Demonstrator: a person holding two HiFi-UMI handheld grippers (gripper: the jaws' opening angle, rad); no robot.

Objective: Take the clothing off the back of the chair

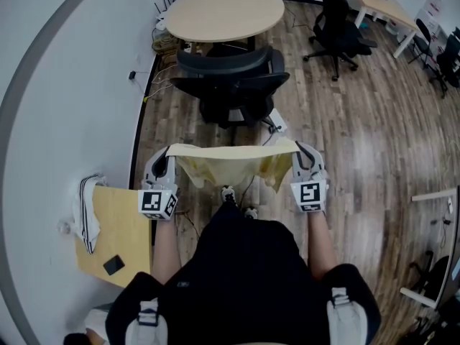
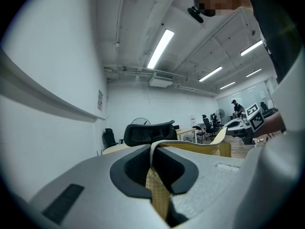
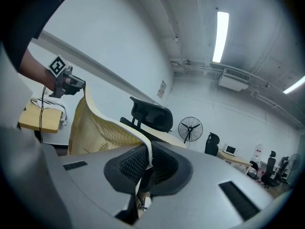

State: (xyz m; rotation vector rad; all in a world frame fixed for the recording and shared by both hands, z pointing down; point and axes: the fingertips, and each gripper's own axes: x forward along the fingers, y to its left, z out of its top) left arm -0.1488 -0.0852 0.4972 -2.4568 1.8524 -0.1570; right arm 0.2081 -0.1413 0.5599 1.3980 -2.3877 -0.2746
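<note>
A pale yellow mesh garment [image 1: 231, 162] hangs stretched between my two grippers, in front of the person and clear of the black office chair [image 1: 231, 85]. My left gripper [image 1: 164, 165] is shut on the garment's left top corner [image 2: 157, 187]. My right gripper [image 1: 302, 161] is shut on the right top corner [image 3: 143, 165]. In the right gripper view the cloth [image 3: 100, 128] runs off to the left gripper [image 3: 64, 82]. The chair [image 3: 151, 114] stands beyond it with a bare backrest.
A round wooden table [image 1: 224, 9] stands behind the chair. A small wooden desk [image 1: 118, 232] with a towel [image 1: 88, 210] and a phone [image 1: 113, 265] is at the left by the white wall. More office chairs [image 1: 336, 24] and desks are at the back right.
</note>
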